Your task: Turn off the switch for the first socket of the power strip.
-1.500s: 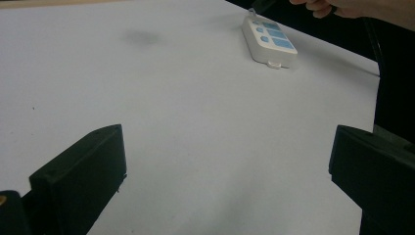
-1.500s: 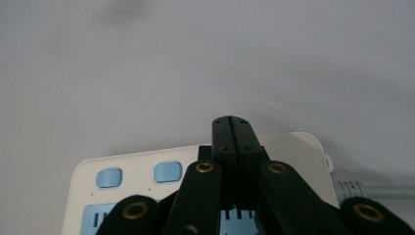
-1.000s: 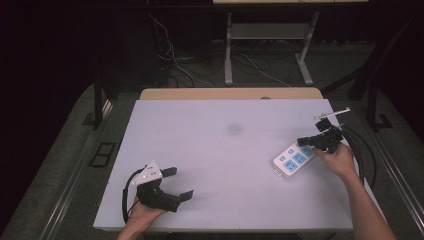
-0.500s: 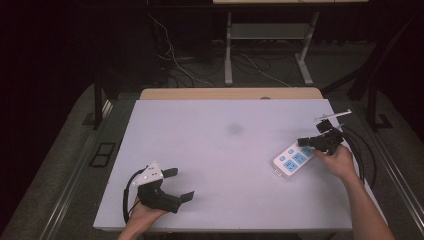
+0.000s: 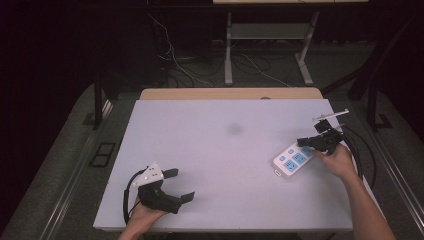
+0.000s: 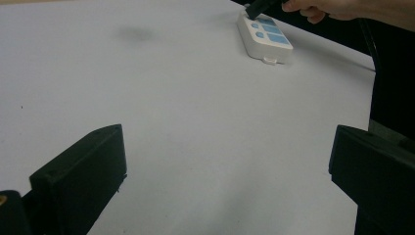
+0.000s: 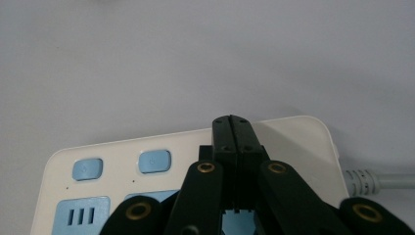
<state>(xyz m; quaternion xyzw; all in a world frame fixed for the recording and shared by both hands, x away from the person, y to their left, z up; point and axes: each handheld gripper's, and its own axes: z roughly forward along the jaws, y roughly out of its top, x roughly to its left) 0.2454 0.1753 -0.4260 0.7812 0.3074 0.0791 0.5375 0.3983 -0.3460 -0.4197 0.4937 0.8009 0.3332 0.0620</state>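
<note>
A white power strip (image 5: 291,159) with blue sockets lies at the right side of the white table (image 5: 225,150). My right gripper (image 5: 301,142) is shut, its tips over the strip's far end. In the right gripper view the closed jaws (image 7: 231,122) meet above the power strip (image 7: 122,161), close to two blue buttons and the grey cord (image 7: 381,178); whether they touch it I cannot tell. My left gripper (image 5: 180,185) rests open near the table's front left, nothing between its jaws. From the left gripper (image 6: 227,142), the power strip (image 6: 264,36) lies far off under the other hand.
A faint dark smudge (image 5: 234,128) marks the table's middle. A wooden strip (image 5: 230,93) runs along the far edge. Black cable (image 5: 361,150) loops off the right edge. Behind the table, desk legs (image 5: 229,50) and floor cables stand in the dark.
</note>
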